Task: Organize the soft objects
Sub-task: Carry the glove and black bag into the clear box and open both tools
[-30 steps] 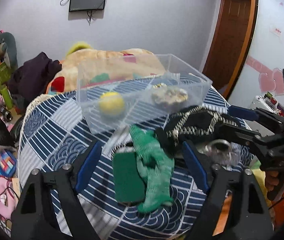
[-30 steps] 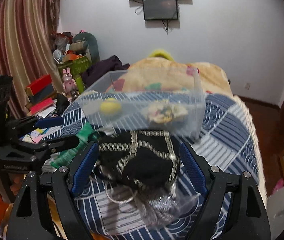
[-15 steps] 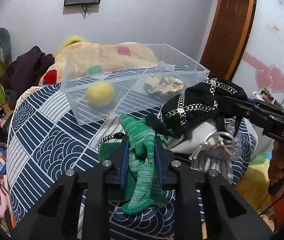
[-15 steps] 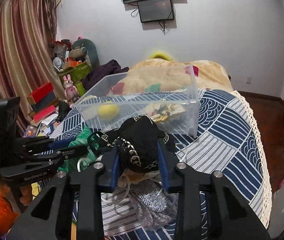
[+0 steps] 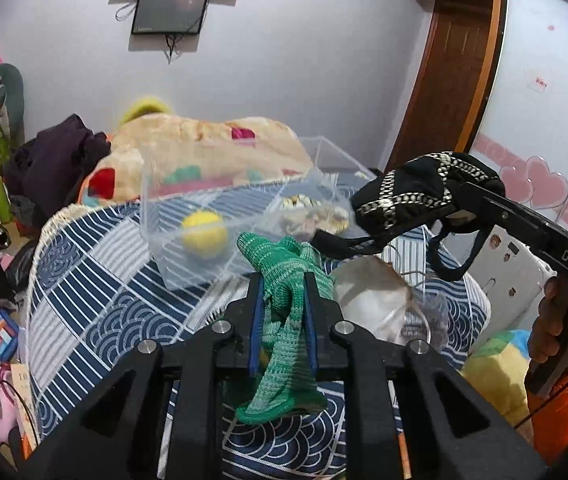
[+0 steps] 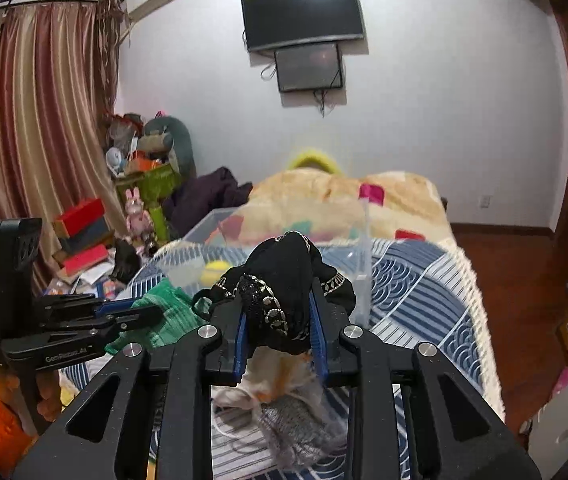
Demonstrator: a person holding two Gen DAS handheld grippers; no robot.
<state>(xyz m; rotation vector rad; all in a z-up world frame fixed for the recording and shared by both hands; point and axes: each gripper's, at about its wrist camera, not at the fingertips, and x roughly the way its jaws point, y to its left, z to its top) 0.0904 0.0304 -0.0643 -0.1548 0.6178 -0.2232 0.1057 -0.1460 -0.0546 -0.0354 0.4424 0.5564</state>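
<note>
Left wrist view: the left claw (image 5: 282,284), its jaws just closed, pinches a green knitted cloth (image 5: 284,320) above the blue patterned bed (image 5: 96,280). The right claw (image 6: 280,304), jaws likewise just closed, grips a black gold-trimmed fabric pouch (image 6: 284,276) near the clear plastic bin (image 5: 188,216).

right gripper (image 6: 280,312) clamped on a black gold-trimmed cloth (image 6: 284,280), its jaws having just closed in on it — lifted above a blue patterned bedspread (image 6: 415,292). left gripper (image 6: 140,314) at left pinches a green knit cloth (image 6: 164,312); clear plastic bin (image 6: 363,240) behind holds a yellow ball (image 6: 214,270).
</note>
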